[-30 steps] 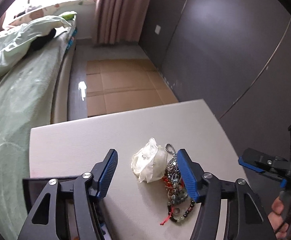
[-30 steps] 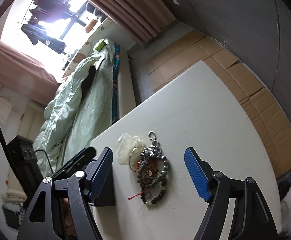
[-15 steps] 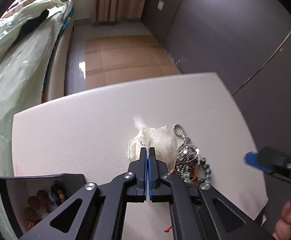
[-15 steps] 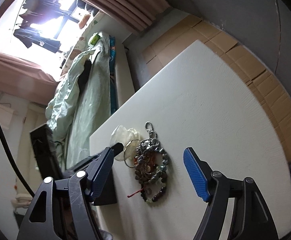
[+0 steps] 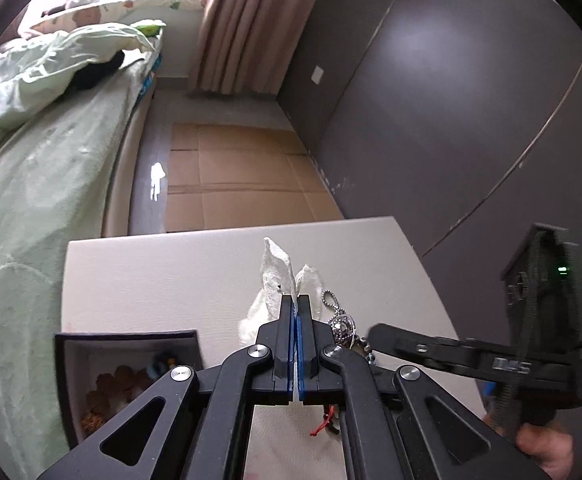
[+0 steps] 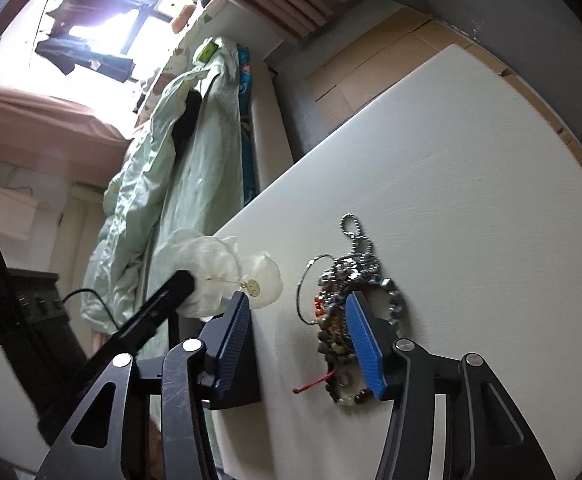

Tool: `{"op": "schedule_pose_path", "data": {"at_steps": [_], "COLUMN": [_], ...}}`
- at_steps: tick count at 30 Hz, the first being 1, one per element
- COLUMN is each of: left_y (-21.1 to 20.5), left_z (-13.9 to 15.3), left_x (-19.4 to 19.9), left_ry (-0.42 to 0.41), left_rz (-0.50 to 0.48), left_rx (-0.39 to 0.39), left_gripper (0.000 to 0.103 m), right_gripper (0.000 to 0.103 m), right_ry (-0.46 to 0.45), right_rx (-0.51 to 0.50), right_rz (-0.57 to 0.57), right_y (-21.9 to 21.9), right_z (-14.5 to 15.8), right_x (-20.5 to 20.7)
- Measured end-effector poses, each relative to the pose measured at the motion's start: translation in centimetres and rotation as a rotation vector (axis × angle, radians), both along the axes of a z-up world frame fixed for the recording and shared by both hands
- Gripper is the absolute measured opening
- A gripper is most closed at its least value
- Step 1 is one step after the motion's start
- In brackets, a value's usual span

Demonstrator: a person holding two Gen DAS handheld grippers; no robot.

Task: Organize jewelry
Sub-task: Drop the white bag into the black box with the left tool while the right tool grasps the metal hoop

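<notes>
Since a second ago, my left gripper [image 5: 295, 304] has snapped its jaws fully together on the thin white pouch [image 5: 275, 276] and drawn it up off the white table [image 5: 151, 272], while my right gripper [image 6: 295, 320] has come down over the jewelry pile [image 6: 343, 300] with its jaws just closing to roughly half their spread. Seen from the right wrist, that gripper's blue pads are not yet pressing on anything: one hangs over the beaded bracelets, the other stands just beside the pouch, and a thin wire hoop with a small gold disc [image 6: 253, 287] dangles through the sheer fabric. The tangle of silver chain, dark beads and a red cord end [image 6: 307, 386] lies on the table, well apart from the open dark box [image 5: 127, 380] at the near left corner, where a few pieces already sit. From here, I judge the main risk to be a closing pad snagging a single strand and dragging the whole knot along, scattering pieces. A second risk is the pouch slipping, since my pinch holds only a thin fold; the hoop inside could tip out as it swings. My two tools also stand close together and could knock.
</notes>
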State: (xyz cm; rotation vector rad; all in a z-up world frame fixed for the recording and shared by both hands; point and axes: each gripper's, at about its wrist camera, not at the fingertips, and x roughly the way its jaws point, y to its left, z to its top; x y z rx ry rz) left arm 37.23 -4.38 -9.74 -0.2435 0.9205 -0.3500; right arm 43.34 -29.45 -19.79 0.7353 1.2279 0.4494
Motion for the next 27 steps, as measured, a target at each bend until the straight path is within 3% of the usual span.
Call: {"op": "schedule_pose_path", "data": {"at_steps": [9,12,14,17,27], "left_y": [3.5,4.9,6.0,7.5,9.8], "left_z": [1.8,1.6,1.4,0.9,-0.2], "left_x": [-2.5,-3.4,-4.0,-4.8,-5.6], "left_ry": [-0.06,-0.061,-0.064,-0.06,-0.032], "left_rz": [0.07,0.108,0.136,0.181,0.238], "left_rx": [-0.042,-0.058,-0.064,-0.078,-0.096], "left_gripper": [0.0,0.0,0.0,0.0,0.0], "right_gripper": [0.048,0.029,0.007,0.005,0.004], "right_ry": [0.01,0.031,0.04,-0.005,-0.158], "right_rx": [-0.075,-0.081,-0.074,-0.086,0.021], "right_rz": [0.055,0.071,0.078,0.078,0.087], "right_y": [2.5,3.0,3.2,3.1,3.4], "right_z": [-1.1,-1.8,-2.1,-1.0,4.2], "right_x": [1.5,1.6,1.5,1.2,0.2]}}
